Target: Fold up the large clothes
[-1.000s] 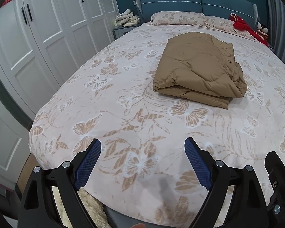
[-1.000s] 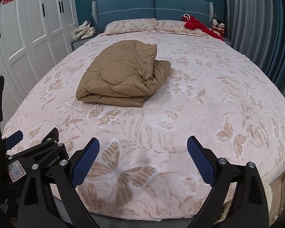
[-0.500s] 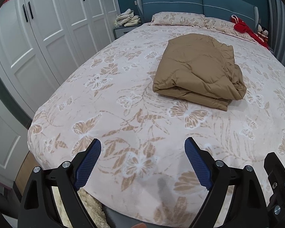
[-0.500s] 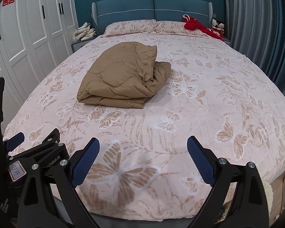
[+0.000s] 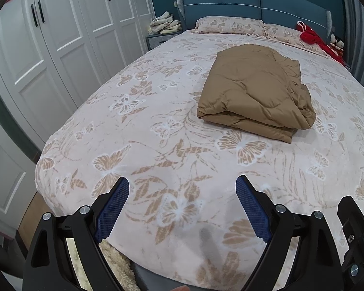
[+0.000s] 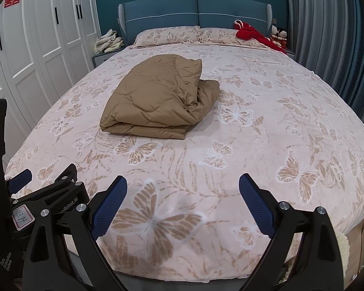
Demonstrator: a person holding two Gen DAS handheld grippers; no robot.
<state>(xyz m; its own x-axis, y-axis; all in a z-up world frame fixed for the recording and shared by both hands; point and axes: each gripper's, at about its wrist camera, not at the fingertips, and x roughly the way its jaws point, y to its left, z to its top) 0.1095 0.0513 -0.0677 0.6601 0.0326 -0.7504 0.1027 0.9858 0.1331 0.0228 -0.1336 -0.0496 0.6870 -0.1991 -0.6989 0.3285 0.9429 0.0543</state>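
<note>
Folded coat [image 5: 254,89] mid-bed, tongs [image 5: 182,186] apart — empty

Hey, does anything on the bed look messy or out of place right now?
The brown garment lies folded mid-bed, but its right side bunches into a loose crumpled lump rather than a flat edge. A red cloth sprawls over the right pillow. Nothing spilled or damaged shows.

Home bedroom: double bed [image 6: 254,126] w/ butterfly-print cover, blue padded headboard [image 6: 196,7], pillows [image 6: 167,35]; white wardrobe [image 6: 43,36] along left side, grey curtains [image 6: 327,36] right; nightstand [image 5: 157,40], prob. w/ folded laundry.
</note>
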